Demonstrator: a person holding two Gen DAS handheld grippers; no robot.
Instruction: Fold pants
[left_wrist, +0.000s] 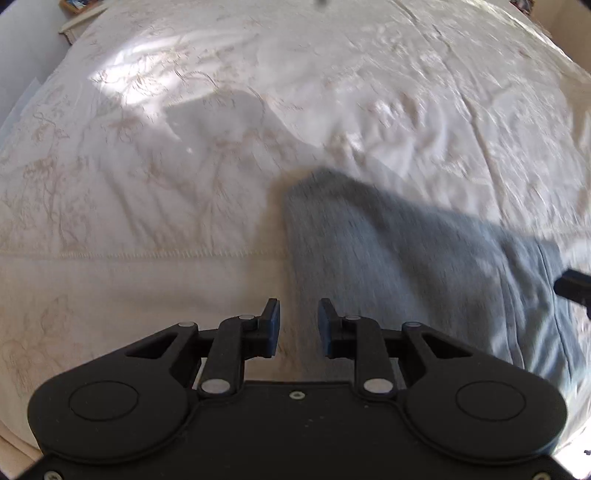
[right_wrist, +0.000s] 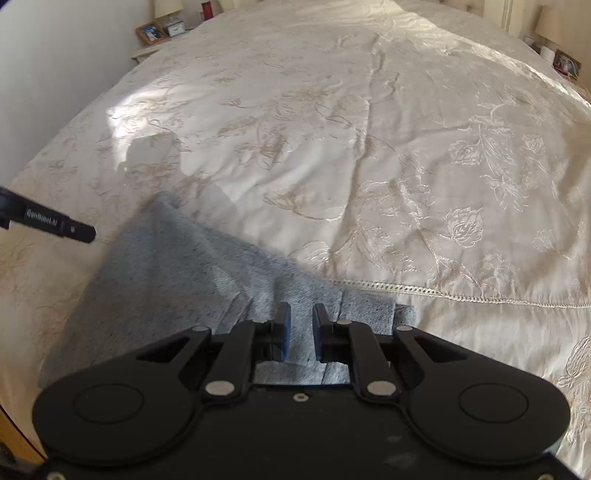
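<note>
Grey-blue pants (left_wrist: 406, 258) lie in a folded bundle on a cream embroidered bedspread (left_wrist: 147, 184), blurred in the left wrist view. My left gripper (left_wrist: 298, 314) hovers over the bundle's left edge with its jaws apart and nothing clamped. In the right wrist view the pants (right_wrist: 177, 266) spread from the lower left to under my right gripper (right_wrist: 301, 317). Its jaws stand a narrow gap apart above a folded band of the fabric, and the pads do not press on it. A black part of the left gripper's body (right_wrist: 55, 223) shows at the left edge.
The bedspread (right_wrist: 406, 166) fills most of both views, with a stitched seam (right_wrist: 461, 293) across it. A nightstand with a photo frame (right_wrist: 151, 31) stands at the far left, and more small items (right_wrist: 565, 62) at the far right. Floor (right_wrist: 14, 443) shows at the lower left.
</note>
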